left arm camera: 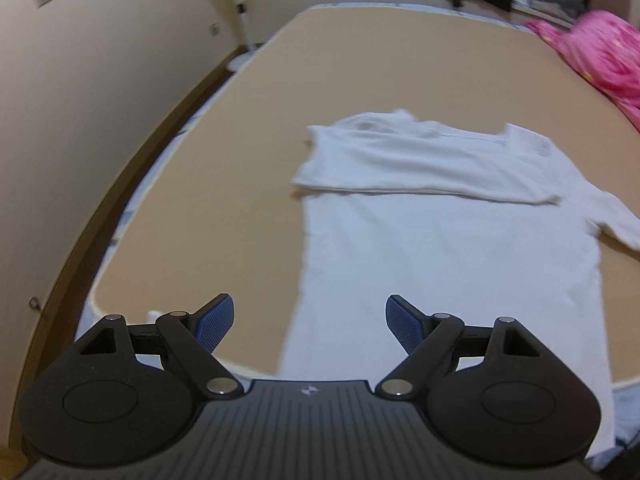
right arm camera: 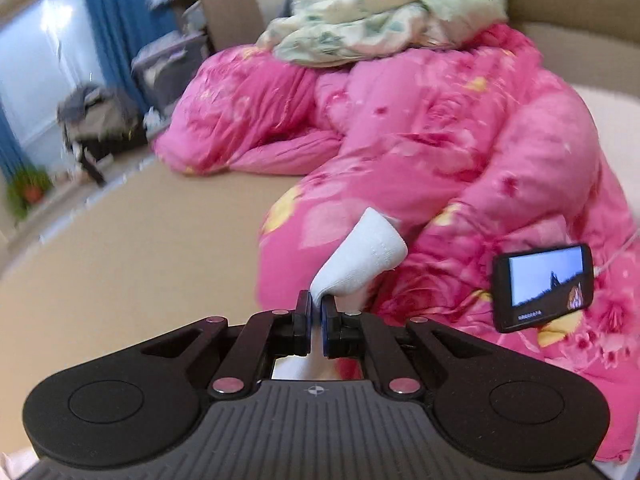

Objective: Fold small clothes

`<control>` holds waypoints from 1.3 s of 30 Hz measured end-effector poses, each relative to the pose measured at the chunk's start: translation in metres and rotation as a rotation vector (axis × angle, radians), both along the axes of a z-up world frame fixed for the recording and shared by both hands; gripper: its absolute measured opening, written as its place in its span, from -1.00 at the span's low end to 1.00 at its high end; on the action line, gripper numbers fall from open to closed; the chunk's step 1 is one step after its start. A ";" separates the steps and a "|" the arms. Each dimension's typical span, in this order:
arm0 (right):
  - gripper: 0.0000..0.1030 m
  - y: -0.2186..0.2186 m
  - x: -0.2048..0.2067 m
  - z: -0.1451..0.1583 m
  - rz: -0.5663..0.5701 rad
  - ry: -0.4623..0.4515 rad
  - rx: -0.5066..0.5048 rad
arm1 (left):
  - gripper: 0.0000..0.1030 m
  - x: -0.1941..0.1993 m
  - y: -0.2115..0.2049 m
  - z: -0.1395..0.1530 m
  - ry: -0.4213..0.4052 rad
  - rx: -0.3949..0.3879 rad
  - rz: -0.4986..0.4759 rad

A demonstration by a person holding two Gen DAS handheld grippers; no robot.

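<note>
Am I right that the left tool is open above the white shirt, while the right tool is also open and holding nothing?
Not quite: the right tool is shut on a piece of white cloth, as the right wrist view shows. The left tool is indeed open above the white shirt.

Shirt (left arm camera: 440, 240) on bed (left arm camera: 224, 200), quilt (left arm camera: 608, 56) behind, right

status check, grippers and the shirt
Left gripper open, empty. Right gripper shut on white cloth. White shirt flat, partly folded. Pink quilt close ahead.
</note>
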State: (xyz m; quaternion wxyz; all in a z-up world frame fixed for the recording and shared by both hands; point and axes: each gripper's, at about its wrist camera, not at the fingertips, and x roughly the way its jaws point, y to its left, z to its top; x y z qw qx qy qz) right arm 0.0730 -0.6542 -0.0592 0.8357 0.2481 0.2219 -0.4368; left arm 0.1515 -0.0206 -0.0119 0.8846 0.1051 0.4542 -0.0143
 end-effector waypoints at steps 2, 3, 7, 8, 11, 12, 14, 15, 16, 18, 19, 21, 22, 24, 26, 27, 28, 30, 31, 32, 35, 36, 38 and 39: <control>-0.92 0.050 0.033 0.023 0.119 0.004 -0.103 | 0.69 0.009 0.024 -0.003 -0.008 0.000 0.040; -0.92 0.073 0.050 0.031 0.182 -0.008 -0.140 | 0.69 0.014 0.036 -0.006 -0.014 -0.002 0.060; -0.92 0.206 0.136 0.063 0.478 -0.055 -0.285 | 0.69 0.038 0.081 -0.012 -0.026 -0.011 0.149; -0.92 0.245 0.153 0.066 0.554 -0.075 -0.307 | 0.69 0.043 0.094 -0.012 -0.029 -0.026 0.175; -0.91 0.366 0.190 0.056 0.800 -0.150 -0.279 | 0.69 0.052 0.128 -0.011 -0.040 -0.058 0.244; -0.90 0.403 0.198 0.043 0.881 -0.139 -0.226 | 0.69 0.055 0.137 -0.012 -0.041 -0.061 0.264; -0.55 0.465 0.207 0.007 1.044 -0.048 -0.121 | 0.69 0.059 0.153 -0.015 -0.035 -0.062 0.297; -0.11 0.491 0.206 -0.014 1.111 0.019 -0.090 | 0.69 0.061 0.159 -0.017 -0.031 -0.061 0.307; 0.16 0.512 0.199 -0.037 1.169 0.086 -0.084 | 0.69 0.063 0.164 -0.019 -0.025 -0.057 0.312; 0.19 0.523 0.182 -0.064 1.199 0.159 -0.115 | 0.69 0.067 0.166 -0.023 -0.012 -0.038 0.288; 0.23 0.516 0.170 -0.072 1.183 0.185 -0.118 | 0.69 0.068 0.164 -0.026 -0.011 -0.023 0.273; 0.27 0.485 0.148 -0.078 1.109 0.214 -0.088 | 0.69 0.071 0.157 -0.033 -0.009 0.004 0.245; 0.29 0.464 0.135 -0.078 1.052 0.212 -0.062 | 0.69 0.074 0.150 -0.036 -0.004 0.010 0.231; 0.34 0.421 0.108 -0.074 0.938 0.206 -0.031 | 0.69 0.080 0.134 -0.040 0.006 0.000 0.206; 0.34 0.387 0.072 -0.069 0.829 0.205 -0.040 | 0.69 0.082 0.113 -0.041 0.014 -0.025 0.181; 0.34 0.366 0.054 -0.067 0.785 0.211 -0.047 | 0.69 0.081 0.104 -0.040 0.018 -0.036 0.167; 0.34 0.355 0.037 -0.064 0.757 0.214 -0.054 | 0.69 0.080 0.093 -0.039 0.021 -0.044 0.150; 0.35 0.343 -0.002 -0.055 0.720 0.213 -0.060 | 0.69 0.072 0.075 -0.035 0.017 -0.043 0.110; 0.37 0.344 -0.021 -0.049 0.706 0.217 -0.064 | 0.69 0.067 0.066 -0.034 0.015 -0.037 0.089; 0.39 0.347 -0.038 -0.044 0.702 0.217 -0.074 | 0.69 0.060 0.058 -0.033 0.016 -0.028 0.070; 0.48 0.364 -0.080 -0.028 0.703 0.207 -0.108 | 0.76 0.036 0.037 -0.032 0.044 0.019 0.031; 0.51 0.367 -0.090 -0.026 0.709 0.204 -0.110 | 0.76 0.027 0.031 -0.033 0.053 0.036 0.017; 0.55 0.375 -0.112 -0.017 0.720 0.187 -0.108 | 0.76 0.006 0.024 -0.032 0.067 0.048 -0.010; 0.57 0.382 -0.121 -0.014 0.730 0.176 -0.101 | 0.76 -0.004 0.023 -0.032 0.072 0.044 -0.017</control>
